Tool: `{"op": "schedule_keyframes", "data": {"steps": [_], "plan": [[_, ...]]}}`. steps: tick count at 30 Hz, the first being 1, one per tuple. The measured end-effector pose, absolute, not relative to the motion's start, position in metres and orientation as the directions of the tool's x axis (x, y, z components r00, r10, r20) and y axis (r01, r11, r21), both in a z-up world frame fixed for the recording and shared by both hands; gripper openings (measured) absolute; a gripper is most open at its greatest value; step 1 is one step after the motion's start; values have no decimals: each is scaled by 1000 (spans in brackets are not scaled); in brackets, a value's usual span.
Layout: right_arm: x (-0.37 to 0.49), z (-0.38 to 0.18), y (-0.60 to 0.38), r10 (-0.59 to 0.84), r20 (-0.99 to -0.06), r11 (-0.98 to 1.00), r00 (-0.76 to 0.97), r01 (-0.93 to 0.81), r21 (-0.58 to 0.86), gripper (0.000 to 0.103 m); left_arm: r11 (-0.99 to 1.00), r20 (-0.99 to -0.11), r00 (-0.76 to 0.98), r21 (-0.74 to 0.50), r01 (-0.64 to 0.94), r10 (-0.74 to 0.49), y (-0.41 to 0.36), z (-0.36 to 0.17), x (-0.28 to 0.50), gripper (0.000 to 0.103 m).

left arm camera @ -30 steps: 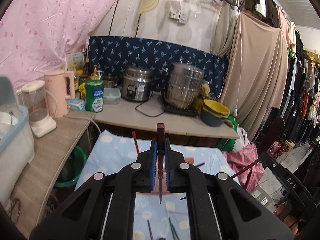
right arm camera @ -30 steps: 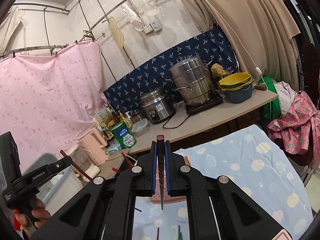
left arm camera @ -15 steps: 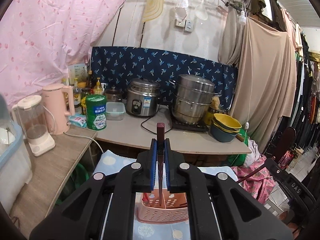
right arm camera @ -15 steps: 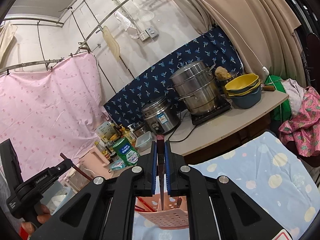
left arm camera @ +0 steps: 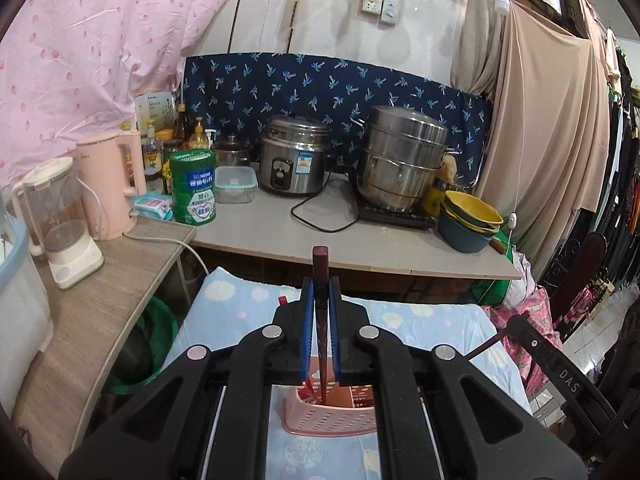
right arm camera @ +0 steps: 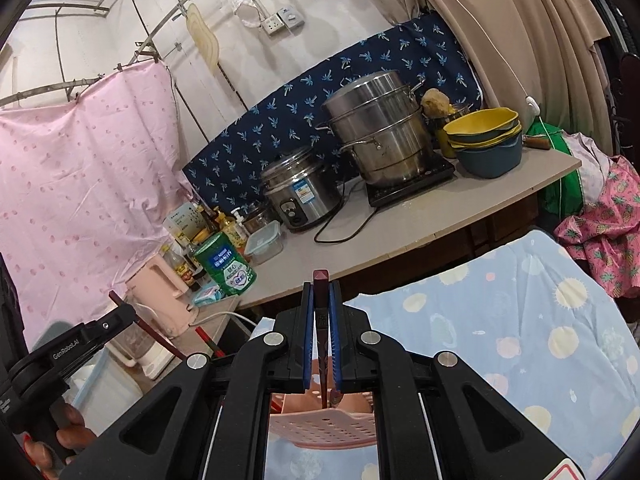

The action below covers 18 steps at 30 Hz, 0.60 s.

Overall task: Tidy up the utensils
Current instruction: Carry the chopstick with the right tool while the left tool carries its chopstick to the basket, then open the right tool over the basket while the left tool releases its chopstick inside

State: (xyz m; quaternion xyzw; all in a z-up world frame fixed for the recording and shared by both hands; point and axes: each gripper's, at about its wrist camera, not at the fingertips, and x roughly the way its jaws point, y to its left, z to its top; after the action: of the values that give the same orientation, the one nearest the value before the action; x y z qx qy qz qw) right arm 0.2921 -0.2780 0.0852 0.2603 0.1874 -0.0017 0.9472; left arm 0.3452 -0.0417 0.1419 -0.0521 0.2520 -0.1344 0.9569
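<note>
Left gripper (left arm camera: 320, 292): closed on a dark red chopstick (left arm camera: 320, 264). The stick stands upright between the blue pads (left arm camera: 307, 320), and its lower tip is inside the pink perforated basket (left arm camera: 332, 420). The basket sits on a blue patterned cloth (left arm camera: 432, 316).

Right gripper (right arm camera: 321, 300): closed on a second dark red chopstick (right arm camera: 321, 278), held the same way, with its tip reaching down into the same pink basket (right arm camera: 324, 426).

View differences:
- The right wrist view shows the left gripper's handle (right arm camera: 76, 344) at the lower left, held by a hand (right arm camera: 66, 432), with its chopstick crossing it as a thin dark line. It also shows a red-handled utensil (right arm camera: 206, 338) near the tabletop (right arm camera: 400, 216) edge.
- The left wrist view shows the right gripper's handle (left arm camera: 560, 368) at the lower right. It also shows a blender (left arm camera: 60, 216) and a green basin (left arm camera: 152, 340) under the side counter, both unclear or hidden in the other view.
- Both views show the rice cooker (left arm camera: 294, 154), the steamer pot (left arm camera: 402, 158) and the stacked bowls (left arm camera: 470, 220) on the tabletop.

Change from earlier frames: one second ago loose utensils lay on the cloth below each gripper and the basket was barely visible. Now the basket fills the gap below both grippers and each stick's tip is within it. Both grippers stay clamped.
</note>
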Motion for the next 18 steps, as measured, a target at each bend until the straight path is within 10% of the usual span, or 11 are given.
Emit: {"op": "schedule_keyframes", "data": {"steps": [8,13,18], "plan": [[298,69,-275,95,-395,866,914,120,485,9,956,-488,823,-180,232,-291,-41,133,347,8],[295,66,-278,92,-397,856,913,130,500,22,965,-486,834,-164,207,-261,-41,131,343,40],[284,68,-277,87,-393,856,915,133,499,22,964,-498,827,-173,200,-261,-39,128,338,43]]}}
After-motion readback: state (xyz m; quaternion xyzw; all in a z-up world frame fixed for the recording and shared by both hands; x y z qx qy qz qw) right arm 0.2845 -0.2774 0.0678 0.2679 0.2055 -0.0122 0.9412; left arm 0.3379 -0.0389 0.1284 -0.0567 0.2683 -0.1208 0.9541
